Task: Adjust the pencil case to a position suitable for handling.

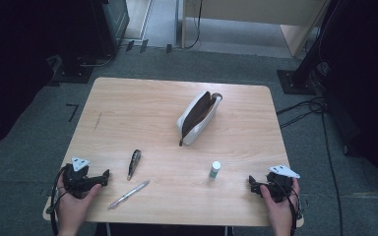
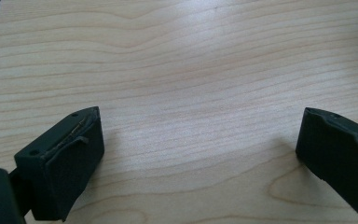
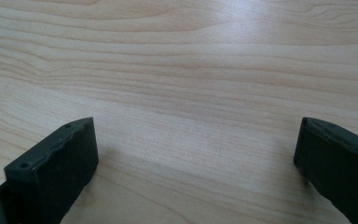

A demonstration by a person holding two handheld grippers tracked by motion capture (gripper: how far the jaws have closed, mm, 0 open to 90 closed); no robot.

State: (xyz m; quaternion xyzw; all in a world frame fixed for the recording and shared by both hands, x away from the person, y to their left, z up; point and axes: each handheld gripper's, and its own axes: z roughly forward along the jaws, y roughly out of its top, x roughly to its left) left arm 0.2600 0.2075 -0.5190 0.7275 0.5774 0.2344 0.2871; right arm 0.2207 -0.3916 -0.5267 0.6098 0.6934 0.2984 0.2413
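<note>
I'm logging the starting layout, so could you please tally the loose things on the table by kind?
Pencil case, unzipped: 1
Clear pen: 1
Dark pen-like item: 1
Small white tube with green label: 1
Total: 4 things on the wooden table

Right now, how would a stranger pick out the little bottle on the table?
Start at the wooden table and its near right part. The small bottle stands upright there, alone, nearer than the open pencil pouch. Unlike the pens lying flat to its left, it is stubby, white-capped and greenish.
</note>
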